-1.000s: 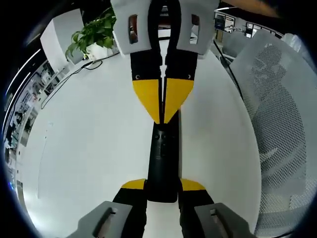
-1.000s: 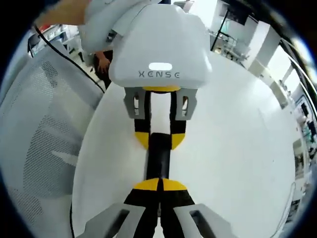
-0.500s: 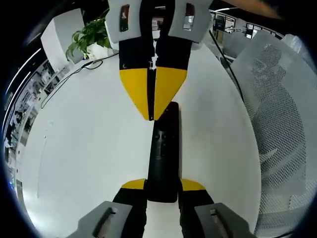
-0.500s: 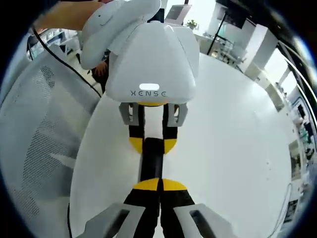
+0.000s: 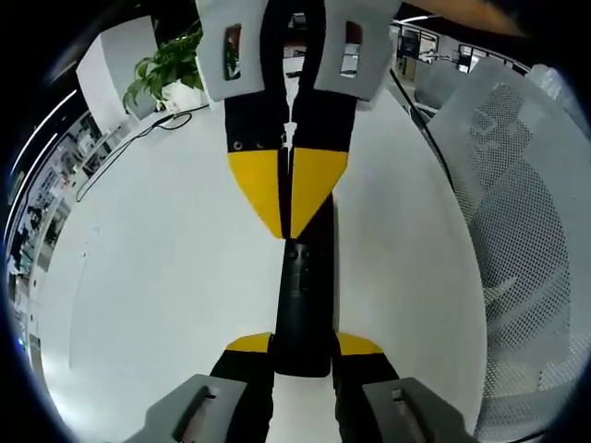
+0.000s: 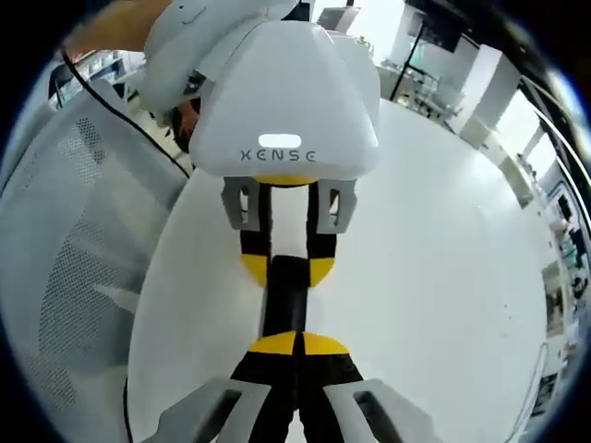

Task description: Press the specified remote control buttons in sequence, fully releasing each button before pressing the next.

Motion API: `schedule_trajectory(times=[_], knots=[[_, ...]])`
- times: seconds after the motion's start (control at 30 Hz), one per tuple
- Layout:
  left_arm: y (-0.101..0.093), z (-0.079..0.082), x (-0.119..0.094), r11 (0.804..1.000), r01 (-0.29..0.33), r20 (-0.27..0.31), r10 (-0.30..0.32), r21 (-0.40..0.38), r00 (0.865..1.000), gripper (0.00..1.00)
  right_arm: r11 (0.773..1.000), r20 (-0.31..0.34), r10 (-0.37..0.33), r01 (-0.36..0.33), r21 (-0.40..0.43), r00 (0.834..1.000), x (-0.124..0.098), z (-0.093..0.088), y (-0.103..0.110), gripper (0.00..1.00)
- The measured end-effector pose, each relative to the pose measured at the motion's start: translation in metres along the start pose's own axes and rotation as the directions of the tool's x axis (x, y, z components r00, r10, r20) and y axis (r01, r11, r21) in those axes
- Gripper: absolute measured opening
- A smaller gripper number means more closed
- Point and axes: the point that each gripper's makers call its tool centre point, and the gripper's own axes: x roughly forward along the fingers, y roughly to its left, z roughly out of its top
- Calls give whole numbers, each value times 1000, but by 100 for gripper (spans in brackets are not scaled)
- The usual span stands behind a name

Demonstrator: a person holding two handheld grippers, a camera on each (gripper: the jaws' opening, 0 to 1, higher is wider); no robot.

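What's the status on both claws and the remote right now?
Left claw shut on the black remote, holding its near end. Right claw shut, tips over the remote's far half. White table; nothing in the way.

A white table (image 5: 157, 277) spreads across the left gripper view; a green leafy plant (image 5: 171, 65) stands at its far edge, with a dark cable (image 5: 129, 148) trailing across the top near it; a white mesh chair back (image 5: 517, 231) stands beside the table; further off, what may be office desks, too blurred to tell.
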Motion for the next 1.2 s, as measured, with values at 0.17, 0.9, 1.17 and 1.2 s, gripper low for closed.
schedule_trajectory(times=[0.17,0.9,1.17,1.2], knots=[[0,0,0,1000,0,4,0,0,1000,23,1000,-5,8,-8,-6,1000,3,-1,1,0],[-1,2,0,1000,-1,7,1,0,1000,23,999,-32,41,-41,-16,999,20,-8,12,0],[-1,2,0,1000,0,11,0,-1,1000,23,999,-43,47,-48,-22,998,25,-11,12,0],[-1,2,0,1000,0,11,0,-1,1000,23,999,-44,49,-50,-20,998,25,-11,12,0]])
